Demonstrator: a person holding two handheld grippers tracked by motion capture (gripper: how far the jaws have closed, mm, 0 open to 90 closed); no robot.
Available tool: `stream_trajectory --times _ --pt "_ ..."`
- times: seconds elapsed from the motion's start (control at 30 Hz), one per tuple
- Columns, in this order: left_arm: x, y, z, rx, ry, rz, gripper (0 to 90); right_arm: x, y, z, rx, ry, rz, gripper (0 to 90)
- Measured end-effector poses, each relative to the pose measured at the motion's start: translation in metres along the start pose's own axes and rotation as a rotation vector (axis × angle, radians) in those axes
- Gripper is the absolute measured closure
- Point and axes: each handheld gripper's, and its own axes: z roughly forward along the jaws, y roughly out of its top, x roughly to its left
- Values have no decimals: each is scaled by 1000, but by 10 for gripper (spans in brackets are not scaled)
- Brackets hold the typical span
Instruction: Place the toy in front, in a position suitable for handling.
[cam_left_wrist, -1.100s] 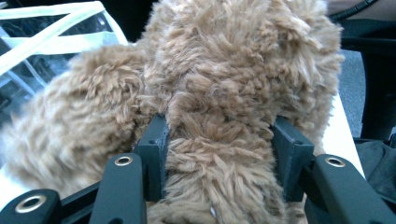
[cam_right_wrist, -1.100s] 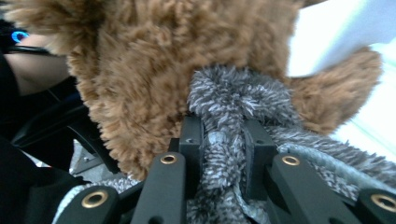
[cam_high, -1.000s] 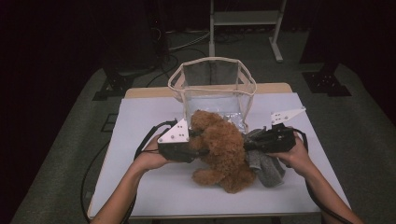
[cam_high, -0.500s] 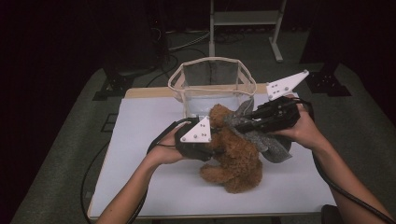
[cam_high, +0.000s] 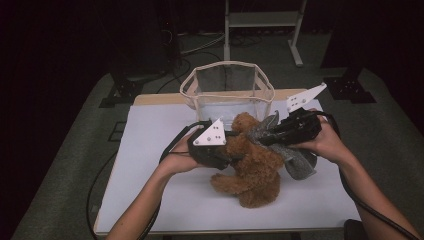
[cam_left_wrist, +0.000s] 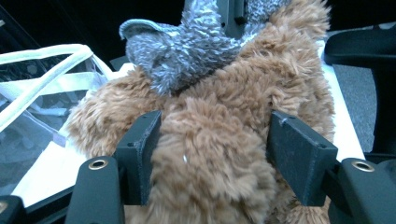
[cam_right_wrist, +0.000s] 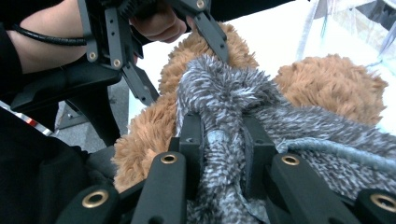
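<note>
Left gripper (cam_left_wrist: 212, 158) straddles the brown bear (cam_left_wrist: 219, 140), jaws just been opening, fur between them. Right gripper (cam_right_wrist: 219, 154) clamped on the grey cloth (cam_right_wrist: 224, 102) draped over the bear.

Grey cloth (cam_high: 300, 162) half behind teddy (cam_high: 255, 170)

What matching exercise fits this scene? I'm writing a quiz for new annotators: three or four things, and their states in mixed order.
Things:
1. brown plush toy
2. grey fuzzy cloth
3. clear bag
4. table

States:
A. stands open at the table's far edge
B. pinched by the right gripper
C. white surface under everything
D. sits between the left gripper jaws

Pairs: 1-D, 2-B, 3-A, 4-C
</note>
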Motion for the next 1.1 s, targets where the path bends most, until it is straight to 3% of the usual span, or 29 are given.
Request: stream_trajectory --times 0.33,0.67,0.9,1.1 --pt "-7 -6 -16 -55 18 -30 310 -1 -7 -7 -15 -11 13 735" --pt "-13 -21 -26 -64 27 -66 300 -5 -10 -10 -20 -22 23 735" --pt "-22 -28 -21 -46 3 -66 285 -5 -13 -13 -26 -29 36 734" --pt "-29 -35 -9 -23 -37 -96 282 -6 -15 -15 -32 -35 41 734"
